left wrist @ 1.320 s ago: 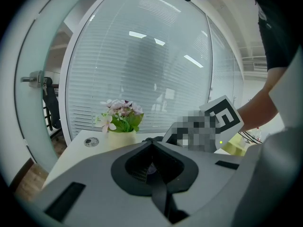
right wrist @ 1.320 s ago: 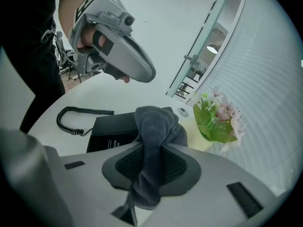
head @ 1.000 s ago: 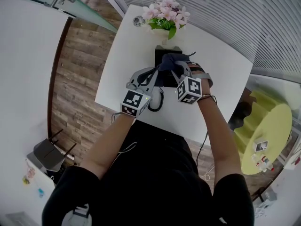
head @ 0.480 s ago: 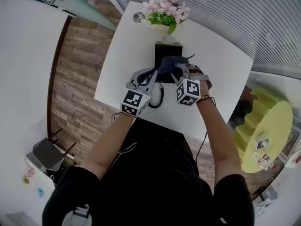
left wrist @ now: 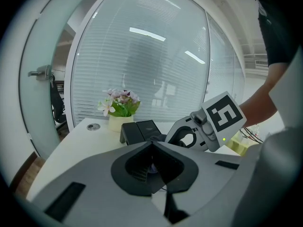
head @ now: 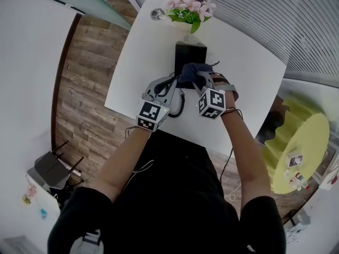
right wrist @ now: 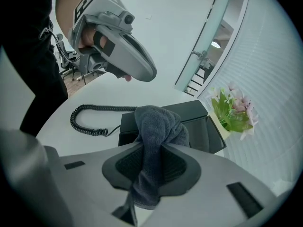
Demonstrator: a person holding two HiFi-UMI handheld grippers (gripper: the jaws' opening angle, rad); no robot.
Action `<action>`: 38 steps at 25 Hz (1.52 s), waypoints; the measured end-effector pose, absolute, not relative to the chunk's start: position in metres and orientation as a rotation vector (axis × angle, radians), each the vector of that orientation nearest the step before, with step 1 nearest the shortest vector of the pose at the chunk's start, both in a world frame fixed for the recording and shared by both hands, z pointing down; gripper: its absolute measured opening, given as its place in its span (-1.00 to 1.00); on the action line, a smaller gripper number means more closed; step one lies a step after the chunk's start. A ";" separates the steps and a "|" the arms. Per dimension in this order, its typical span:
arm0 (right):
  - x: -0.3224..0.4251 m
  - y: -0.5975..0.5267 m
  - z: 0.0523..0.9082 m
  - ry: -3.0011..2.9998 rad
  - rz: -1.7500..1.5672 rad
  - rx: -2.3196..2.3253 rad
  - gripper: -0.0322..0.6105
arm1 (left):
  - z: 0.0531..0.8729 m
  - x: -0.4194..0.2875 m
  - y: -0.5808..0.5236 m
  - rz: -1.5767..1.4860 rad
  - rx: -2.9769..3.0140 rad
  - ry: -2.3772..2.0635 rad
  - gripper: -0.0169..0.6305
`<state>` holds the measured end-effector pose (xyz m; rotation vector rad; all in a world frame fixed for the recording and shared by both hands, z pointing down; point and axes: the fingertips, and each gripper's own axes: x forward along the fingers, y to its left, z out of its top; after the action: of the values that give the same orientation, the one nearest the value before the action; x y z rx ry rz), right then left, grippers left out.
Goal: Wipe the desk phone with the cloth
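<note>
**Cloth on the phone, wipe under way**

The right gripper (right wrist: 154,148) has its jaws clamped on the grey cloth (right wrist: 158,126), which bunches out ahead of them and droops onto the near part of the black desk phone (right wrist: 189,115). The left gripper (left wrist: 152,148) has its jaws together with nothing clear between them. It hangs in the air just beside the phone's left side, above the coiled cord (right wrist: 90,115). Whether it touches the phone I cannot tell.

From the head view, the phone (head: 189,53) sits on the white bench (head: 143,52), with the cloth (head: 192,73) covering its near end and the far end bare. Beyond it stands a pot of flowers (head: 189,7), close to the phone's far edge.

The step in hand looks like the wipe itself, with the near part of the phone under the cloth. The next move probably calls for dragging the cloth toward the uncovered far end, keeping it pressed flat and the grip firm, and stopping short of the flowers.

By count: one phone, one cloth, one cord, one flower pot, two grippers.
</note>
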<state>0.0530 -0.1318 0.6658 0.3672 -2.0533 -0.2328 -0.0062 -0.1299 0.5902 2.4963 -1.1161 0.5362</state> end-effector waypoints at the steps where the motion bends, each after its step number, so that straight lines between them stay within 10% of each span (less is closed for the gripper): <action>1: 0.053 -0.130 0.667 -2.053 -0.232 0.363 -0.59 | 0.591 -0.007 -0.129 0.536 2.494 -1.118 -0.91; 38: 0.047 -0.040 0.636 -2.073 -0.269 0.223 -0.58 | 0.560 -0.016 -0.089 0.510 2.486 -1.248 -0.91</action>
<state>0.0469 -0.0403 0.6361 0.2228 -2.0725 -0.2688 -0.0160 -0.0886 0.5599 2.4861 -1.2481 0.5099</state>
